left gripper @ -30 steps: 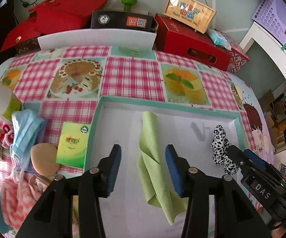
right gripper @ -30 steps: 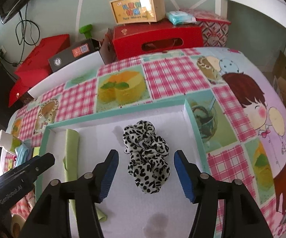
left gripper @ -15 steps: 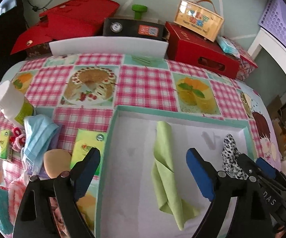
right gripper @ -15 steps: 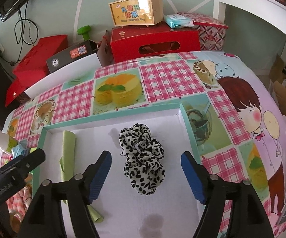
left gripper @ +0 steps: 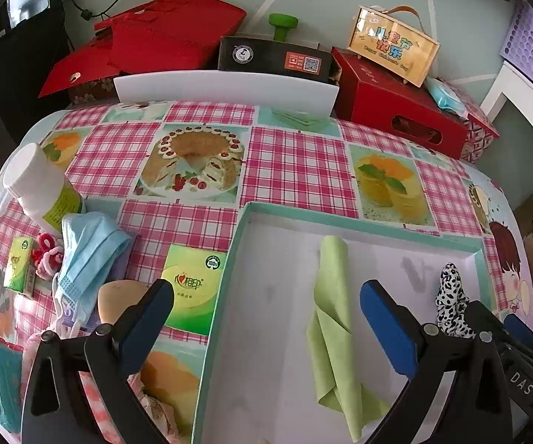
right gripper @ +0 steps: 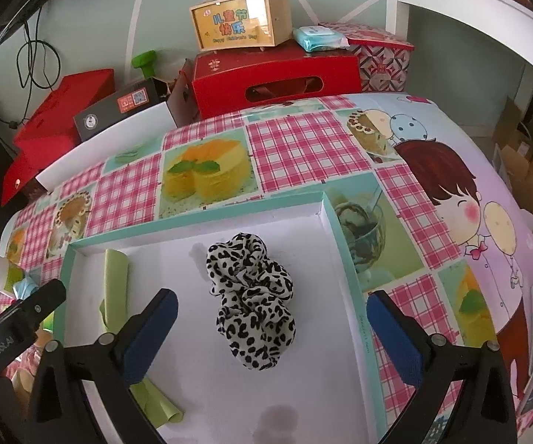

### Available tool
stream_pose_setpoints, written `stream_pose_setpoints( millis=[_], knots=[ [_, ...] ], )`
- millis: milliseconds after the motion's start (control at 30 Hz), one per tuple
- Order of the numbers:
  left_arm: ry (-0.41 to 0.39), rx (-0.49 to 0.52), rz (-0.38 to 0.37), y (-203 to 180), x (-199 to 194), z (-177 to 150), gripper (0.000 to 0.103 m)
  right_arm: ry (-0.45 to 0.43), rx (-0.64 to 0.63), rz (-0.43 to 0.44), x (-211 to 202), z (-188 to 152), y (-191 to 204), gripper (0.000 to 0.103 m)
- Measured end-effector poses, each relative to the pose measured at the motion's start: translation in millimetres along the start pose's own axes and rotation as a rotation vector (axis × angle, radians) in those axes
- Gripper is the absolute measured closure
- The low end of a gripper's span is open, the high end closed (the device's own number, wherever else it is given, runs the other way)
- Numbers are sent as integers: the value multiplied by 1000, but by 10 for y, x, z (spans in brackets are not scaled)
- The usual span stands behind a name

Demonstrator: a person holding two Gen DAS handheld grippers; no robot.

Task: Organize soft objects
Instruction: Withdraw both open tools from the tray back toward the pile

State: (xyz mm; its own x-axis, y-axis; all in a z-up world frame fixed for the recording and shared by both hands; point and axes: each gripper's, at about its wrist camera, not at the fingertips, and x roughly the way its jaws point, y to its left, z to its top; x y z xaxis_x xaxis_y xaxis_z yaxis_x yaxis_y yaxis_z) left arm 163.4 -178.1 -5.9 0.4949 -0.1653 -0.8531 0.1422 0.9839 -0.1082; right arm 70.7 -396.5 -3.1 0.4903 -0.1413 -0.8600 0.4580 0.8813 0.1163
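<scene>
A shallow tray [left gripper: 236,229] sits on the surface [left gripper: 296,162]. Inside it, a folded cloth [left gripper: 331,318] lies left of a scrunchie [right gripper: 253,303]. Left of the tray lie a tissue pack [left gripper: 194,288], a face mask [left gripper: 88,251] and a bottle [left gripper: 40,188].

Pale green wall [right gripper: 92,18] with white lines, checked tablecloth [left gripper: 296,166], white shelf unit [right gripper: 451,11], daylight

A table under a pink-checked, cake-printed tablecloth [left gripper: 296,170] carries a shallow teal-rimmed white cardboard tray [left gripper: 362,222]. At the tray's nine o'clock lie a green tissue packet [left gripper: 192,288], a blue face mask [left gripper: 88,251], a white cylindrical bottle [left gripper: 40,188] and a tan sponge [left gripper: 118,296].
</scene>
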Motion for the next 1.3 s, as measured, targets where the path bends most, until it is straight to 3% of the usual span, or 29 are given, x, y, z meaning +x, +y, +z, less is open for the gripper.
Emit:
stream_pose_setpoints(
  millis=[200, 667, 1300],
  knots=[
    [0, -5, -2, 10, -1, 3, 2, 1, 5, 6, -8, 5, -19, 0],
    [-13, -51, 35, 250, -55, 90, 2, -37, -16, 116, -172, 19, 183, 0],
    [-76, -261, 203, 1342, -327, 194, 2, 8, -163, 172, -42, -175, 980, 0]
  ],
)
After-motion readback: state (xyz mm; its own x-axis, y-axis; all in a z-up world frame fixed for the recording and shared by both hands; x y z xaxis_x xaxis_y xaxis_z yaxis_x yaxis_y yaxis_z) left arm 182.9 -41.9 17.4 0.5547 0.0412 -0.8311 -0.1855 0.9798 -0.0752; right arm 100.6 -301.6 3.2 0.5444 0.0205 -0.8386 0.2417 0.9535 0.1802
